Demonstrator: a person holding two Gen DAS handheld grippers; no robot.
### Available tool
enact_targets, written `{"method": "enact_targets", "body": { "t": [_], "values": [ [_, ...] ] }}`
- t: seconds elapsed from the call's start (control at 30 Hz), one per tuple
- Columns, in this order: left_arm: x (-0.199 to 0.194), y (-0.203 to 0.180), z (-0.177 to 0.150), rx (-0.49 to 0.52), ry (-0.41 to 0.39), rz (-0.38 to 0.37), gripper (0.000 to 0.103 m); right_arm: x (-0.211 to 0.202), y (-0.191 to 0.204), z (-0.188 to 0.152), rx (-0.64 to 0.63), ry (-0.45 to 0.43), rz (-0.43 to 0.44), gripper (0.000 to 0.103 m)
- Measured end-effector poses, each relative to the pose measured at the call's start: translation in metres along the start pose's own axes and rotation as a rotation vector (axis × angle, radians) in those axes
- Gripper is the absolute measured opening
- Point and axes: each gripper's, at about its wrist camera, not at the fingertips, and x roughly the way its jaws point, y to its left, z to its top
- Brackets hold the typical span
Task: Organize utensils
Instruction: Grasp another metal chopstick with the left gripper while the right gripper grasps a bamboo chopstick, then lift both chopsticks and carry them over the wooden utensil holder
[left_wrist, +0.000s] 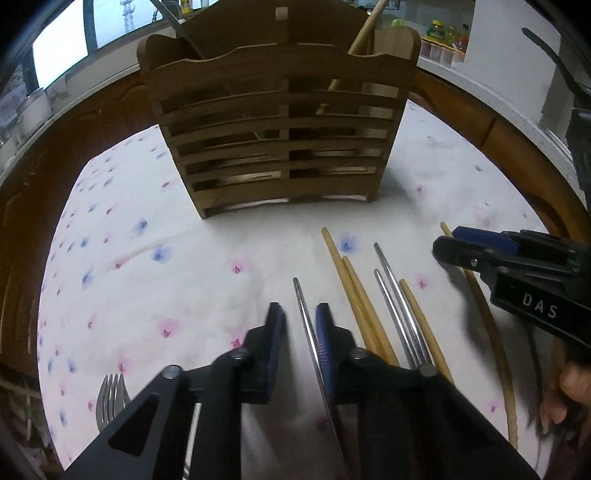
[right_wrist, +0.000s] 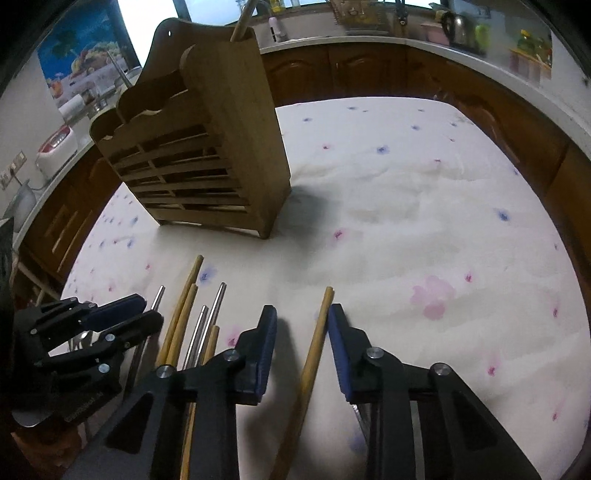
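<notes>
Chopsticks mostly lie loose before the holder, which has few in. Left gripper straddles a metal one, right gripper a bamboo one; both open, neither clamped.

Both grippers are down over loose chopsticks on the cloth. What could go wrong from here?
The left gripper is open around a metal chopstick lying against one finger, so closing may push it aside. The right gripper straddles a wooden chopstick off-centre; it could pivot when lifted. The other chopsticks lie close together and may get knocked.
</notes>
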Motion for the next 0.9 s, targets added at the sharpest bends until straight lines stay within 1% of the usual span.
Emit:
{"method": "enact_targets", "body": {
  "t": [0.03,0.1,0.17,0.23,0.33,0.43,0.53,0.7,0.9],
  "values": [
    [0.001,0.0,0.0,-0.002,0.0,-0.004,0.012,0.0,-0.001,0.001,-0.001,0.002,-0.003,0.023],
    [0.001,0.001,-0.001,-0.001,-0.003,-0.007,0.009,0.001,-0.003,0.001,-0.007,0.002,-0.018,0.012],
    [0.002,0.0,-0.001,0.006,-0.009,-0.007,0.007,0.002,-0.004,0.002,-0.007,0.002,-0.025,0.009],
    [-0.001,0.001,-0.003,0.005,-0.015,-0.007,0.006,0.001,-0.006,0.002,-0.002,0.003,-0.015,0.008],
    [-0.003,0.005,-0.004,-0.022,-0.016,-0.034,0.005,-0.001,-0.008,0.002,0.022,-0.003,0.014,0.006],
    [-0.013,0.01,-0.009,-0.039,-0.034,-0.078,0.004,-0.012,-0.007,0.0,0.044,-0.037,0.039,0.005],
    [-0.024,0.013,-0.013,-0.048,-0.054,-0.106,0.004,-0.028,-0.004,-0.002,0.055,-0.077,0.062,0.005],
    [-0.055,0.023,-0.022,-0.077,-0.105,-0.148,0.003,-0.052,0.002,-0.002,0.062,-0.128,0.096,0.005],
    [-0.104,0.03,-0.031,-0.074,-0.19,-0.165,0.003,-0.082,0.009,-0.006,0.068,-0.188,0.127,0.005]
  ]
}}
